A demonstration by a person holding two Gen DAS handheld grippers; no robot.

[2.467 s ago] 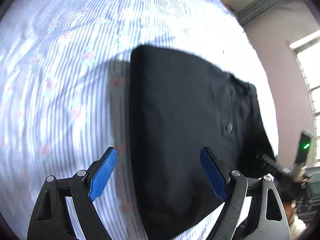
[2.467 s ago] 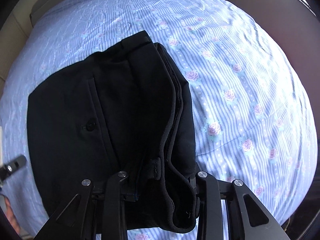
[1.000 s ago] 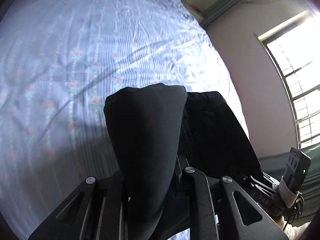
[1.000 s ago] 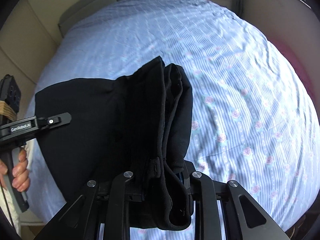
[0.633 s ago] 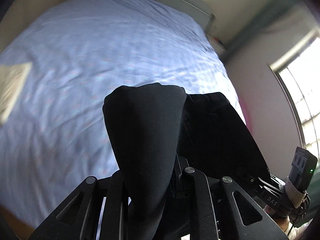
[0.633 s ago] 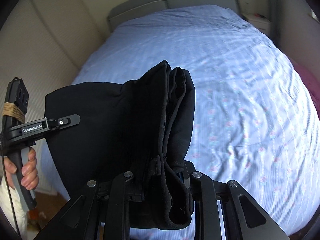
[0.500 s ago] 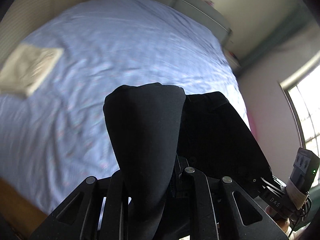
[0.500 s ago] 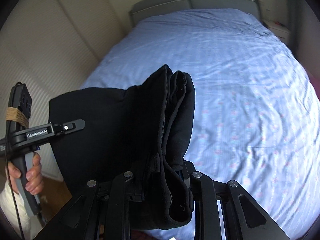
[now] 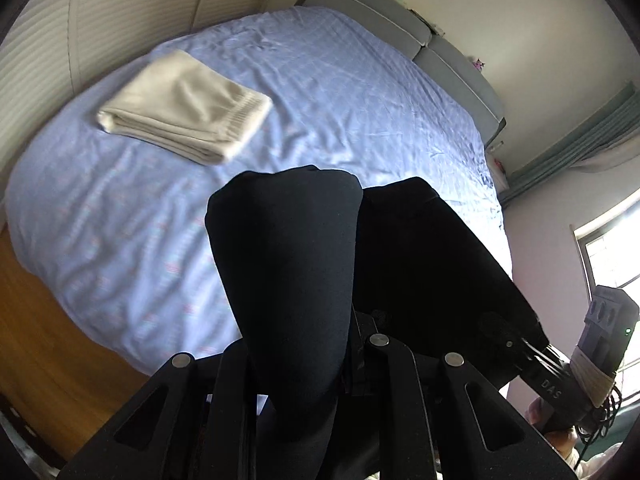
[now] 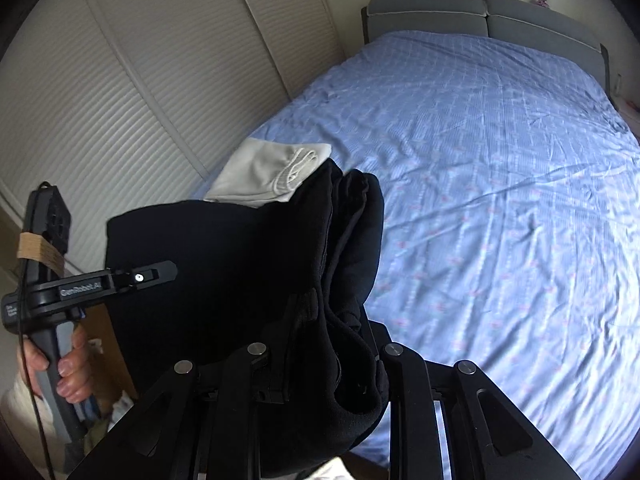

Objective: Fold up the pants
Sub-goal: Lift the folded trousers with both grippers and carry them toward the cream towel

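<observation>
The folded black trousers [image 9: 288, 264] hang in the air above the near edge of the bed [image 9: 360, 92], clear of its pale blue flowered sheet, carried between the two tools. The left hand-held gripper [image 9: 304, 364] is clamped on one end of the bundle, the cloth bulging up and forward out of its black jaws and hiding the pads. The right hand-held gripper [image 10: 320, 364] is clamped on the other end, where the thick stacked folds and a hem edge spill over the jaws toward the camera. Between them the dark fabric [image 10: 224, 264] stretches as one broad slab, so each tool shows at the far side of the other's view; a hand [image 10: 68, 364] grips the left one's handle. Beyond the trousers, near the bed's left edge beside the slatted cream wardrobe doors [image 10: 140, 92], lies a folded cream-white garment [image 9: 184, 108], well apart from the bundle. A grey padded headboard [image 10: 484, 16] closes the far end of the bed.
</observation>
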